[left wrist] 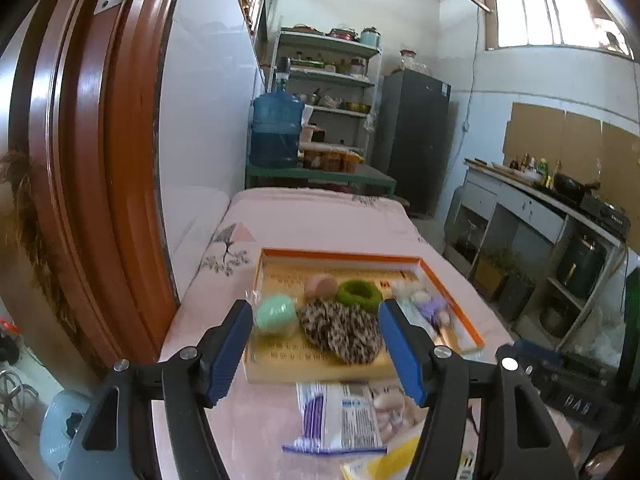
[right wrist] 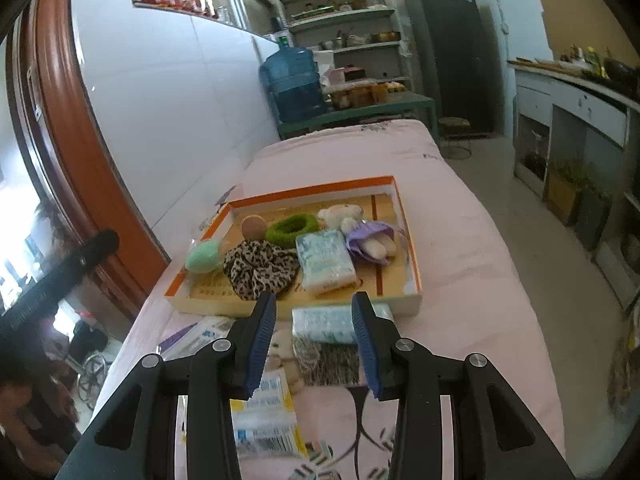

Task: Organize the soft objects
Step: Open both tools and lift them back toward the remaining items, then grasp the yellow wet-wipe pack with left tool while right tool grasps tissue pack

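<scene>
In the orange-rimmed tray on the pink-covered surface are lying, left to right, a mint sponge, a leopard-print scrunchie, a green ring scrunchie, a wrapped tissue pack and a purple plush toy. I am holding my left claw wide open and empty before the tray. I am holding my right claw partly open, gripping nothing, above a second tissue pack lying outside the tray.

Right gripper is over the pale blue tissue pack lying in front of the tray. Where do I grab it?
Probably across its short width, near the middle, from above. The tissue pack lies flat with its long side along the tray front wall, between the open right gripper fingers.
</scene>
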`<action>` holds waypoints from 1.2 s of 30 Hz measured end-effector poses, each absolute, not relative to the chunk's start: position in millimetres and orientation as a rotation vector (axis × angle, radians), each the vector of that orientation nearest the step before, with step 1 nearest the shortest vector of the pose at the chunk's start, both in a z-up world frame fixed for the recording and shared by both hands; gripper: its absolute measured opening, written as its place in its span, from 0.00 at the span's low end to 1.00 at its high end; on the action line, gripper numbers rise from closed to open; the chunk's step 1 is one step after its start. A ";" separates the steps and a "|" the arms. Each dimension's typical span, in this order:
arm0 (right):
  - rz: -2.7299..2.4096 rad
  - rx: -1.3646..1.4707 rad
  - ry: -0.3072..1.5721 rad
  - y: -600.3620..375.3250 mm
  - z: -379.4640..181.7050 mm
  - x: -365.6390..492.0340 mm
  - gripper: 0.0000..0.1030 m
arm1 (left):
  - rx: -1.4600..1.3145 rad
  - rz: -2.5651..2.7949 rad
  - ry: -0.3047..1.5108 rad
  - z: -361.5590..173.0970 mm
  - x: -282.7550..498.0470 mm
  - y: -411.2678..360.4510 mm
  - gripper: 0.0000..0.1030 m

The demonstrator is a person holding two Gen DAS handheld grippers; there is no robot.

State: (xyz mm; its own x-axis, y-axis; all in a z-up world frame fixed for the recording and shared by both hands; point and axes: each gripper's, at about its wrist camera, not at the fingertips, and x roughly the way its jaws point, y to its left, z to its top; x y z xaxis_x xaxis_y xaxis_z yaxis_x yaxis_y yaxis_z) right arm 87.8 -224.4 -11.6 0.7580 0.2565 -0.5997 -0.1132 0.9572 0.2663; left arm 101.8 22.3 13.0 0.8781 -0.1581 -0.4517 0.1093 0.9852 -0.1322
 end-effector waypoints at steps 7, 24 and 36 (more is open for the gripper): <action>0.192 0.216 0.710 -227.3 -16.4 71.8 0.39 | -0.089 -0.150 0.516 -9.1 80.7 20.4 0.63; 0.210 0.203 0.773 -225.7 -50.5 50.1 0.39 | -0.143 -0.215 0.579 -44.1 51.9 36.9 0.63; 0.227 0.226 0.791 -226.0 -61.2 53.8 0.39 | -0.131 -0.369 0.738 -89.0 49.7 1.8 0.63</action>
